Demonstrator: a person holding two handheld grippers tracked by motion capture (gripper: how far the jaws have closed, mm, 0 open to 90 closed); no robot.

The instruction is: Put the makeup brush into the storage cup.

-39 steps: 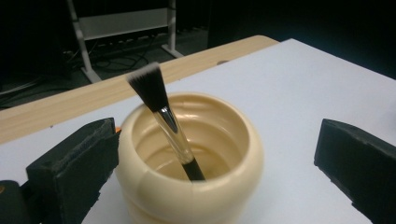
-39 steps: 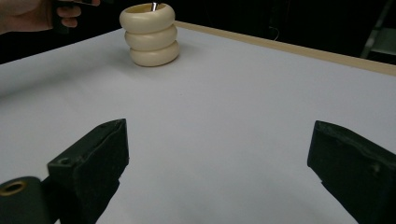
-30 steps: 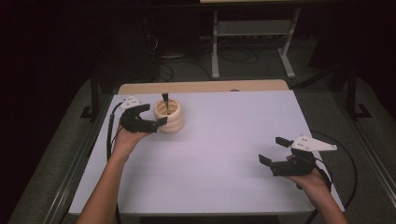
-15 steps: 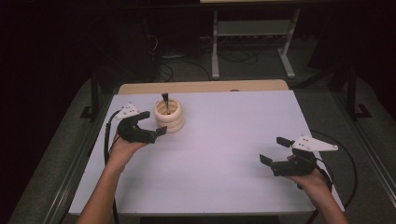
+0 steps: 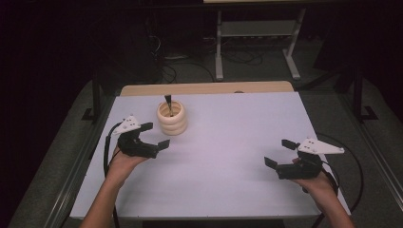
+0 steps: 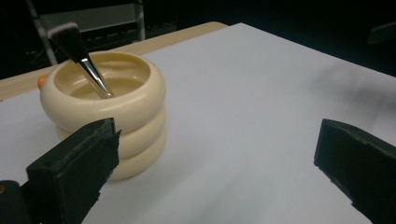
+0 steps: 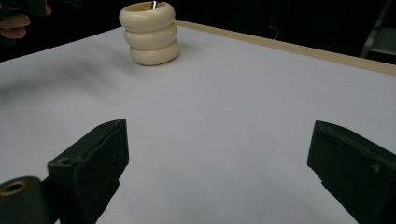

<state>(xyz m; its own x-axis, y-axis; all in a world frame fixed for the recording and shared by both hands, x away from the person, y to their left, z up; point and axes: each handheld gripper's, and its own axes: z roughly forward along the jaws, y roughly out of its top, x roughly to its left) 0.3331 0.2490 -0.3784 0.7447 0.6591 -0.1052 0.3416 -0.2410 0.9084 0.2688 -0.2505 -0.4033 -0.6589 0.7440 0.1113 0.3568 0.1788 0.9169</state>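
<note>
Here, my left tongs were at about 9 o'clock on the white table, and their jaws stood spread wide with nothing between them. Just beside them, toward 1 o'clock, stood the cream holder, made of three stacked rings, upright on the table. I could see a small gap between my left tongs and the holder, so they were not touching it. In the left gripper view the holder was behind my left jaw, and a brush leaned inside it, with the metal ferrule down in the cup and the dark bristles with pale tips up, tilted away toward 11 o'clock. From above, the brush stuck out over the rim.

My right tongs were at about 4 o'clock on the table, well apart from the holder, and their jaws were also spread wide and empty. In the right gripper view the holder stood far off at 11 o'clock, beyond the bare white surface. A strip of light wood ran along the far edge of the table at 12 o'clock.
</note>
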